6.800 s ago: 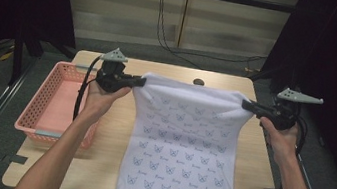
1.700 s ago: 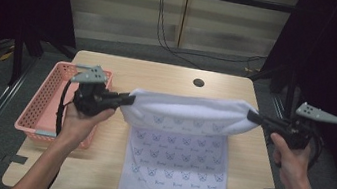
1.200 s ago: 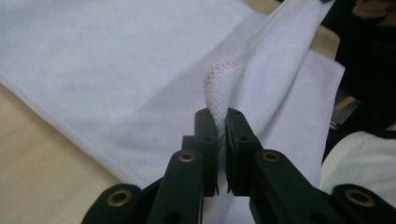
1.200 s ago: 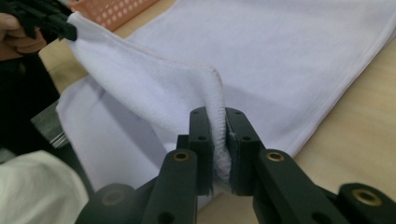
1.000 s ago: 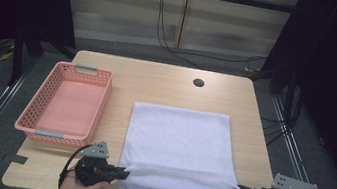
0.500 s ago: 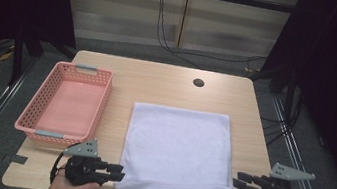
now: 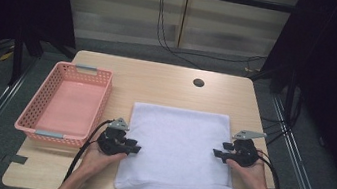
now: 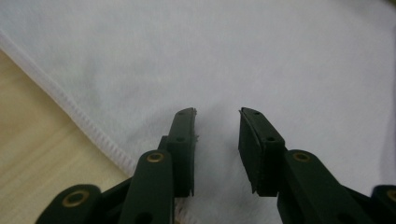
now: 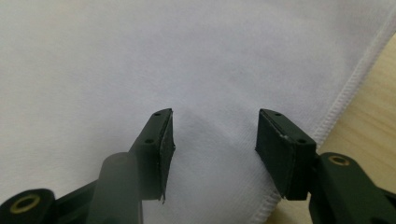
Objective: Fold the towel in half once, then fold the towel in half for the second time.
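A white towel lies folded flat on the wooden table, its folded end near the front edge. My left gripper rests at the towel's left hem, jaws pointing inward. In the left gripper view, the left gripper is open over the towel after its jaws have just been opening; no cloth is pinched. My right gripper sits at the right hem. In the right gripper view, the right gripper stands open after its jaws have just been opening wider; the towel lies under the gap, not gripped.
An empty pink basket stands at the table's left, close to my left hand. A small round hole is in the tabletop at the back. Bare wood shows behind the towel and along its right side.
Both grippers have let go of the towel's front corners and opened. Both hands have moved away from the front edge, up along the towel's sides to its middle. The towel lies still.
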Action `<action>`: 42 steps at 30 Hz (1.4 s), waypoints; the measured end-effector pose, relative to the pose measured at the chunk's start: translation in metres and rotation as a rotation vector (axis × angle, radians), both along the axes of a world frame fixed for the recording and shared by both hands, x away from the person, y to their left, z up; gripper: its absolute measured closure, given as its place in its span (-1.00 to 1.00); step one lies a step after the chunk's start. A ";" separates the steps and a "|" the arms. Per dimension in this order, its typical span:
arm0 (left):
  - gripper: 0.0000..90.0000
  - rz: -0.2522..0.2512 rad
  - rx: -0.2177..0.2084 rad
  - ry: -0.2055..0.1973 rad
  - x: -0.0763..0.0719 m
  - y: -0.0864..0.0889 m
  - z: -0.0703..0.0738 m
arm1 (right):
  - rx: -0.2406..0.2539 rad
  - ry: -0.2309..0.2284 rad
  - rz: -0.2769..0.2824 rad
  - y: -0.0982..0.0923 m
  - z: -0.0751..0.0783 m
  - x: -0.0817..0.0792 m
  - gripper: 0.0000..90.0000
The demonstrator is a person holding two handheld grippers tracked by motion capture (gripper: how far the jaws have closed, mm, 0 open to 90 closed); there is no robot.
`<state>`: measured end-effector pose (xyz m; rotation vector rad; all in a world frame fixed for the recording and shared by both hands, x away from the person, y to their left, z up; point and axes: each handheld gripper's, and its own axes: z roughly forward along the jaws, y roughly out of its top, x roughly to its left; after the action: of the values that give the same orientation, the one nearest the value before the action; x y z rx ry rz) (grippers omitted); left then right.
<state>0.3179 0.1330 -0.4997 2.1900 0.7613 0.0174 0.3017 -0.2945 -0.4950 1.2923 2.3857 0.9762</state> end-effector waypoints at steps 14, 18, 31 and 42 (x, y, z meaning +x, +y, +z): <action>0.89 -0.083 0.043 0.026 -0.053 -0.003 0.005 | -0.004 0.044 0.070 -0.011 0.003 -0.063 0.73; 0.89 -0.073 0.036 0.064 -0.065 -0.003 0.006 | 0.010 0.058 0.072 -0.016 0.004 -0.079 0.72; 0.55 0.012 -0.038 -0.012 0.005 -0.008 0.019 | 0.043 -0.066 -0.009 -0.034 0.027 -0.027 0.25; 0.32 0.133 -0.076 0.002 0.055 -0.001 0.003 | 0.008 -0.029 -0.057 -0.045 0.009 0.035 0.03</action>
<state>0.3725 0.1320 -0.4971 2.0655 0.8932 0.0526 0.3365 -0.3393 -0.4862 1.3324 2.3124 0.9817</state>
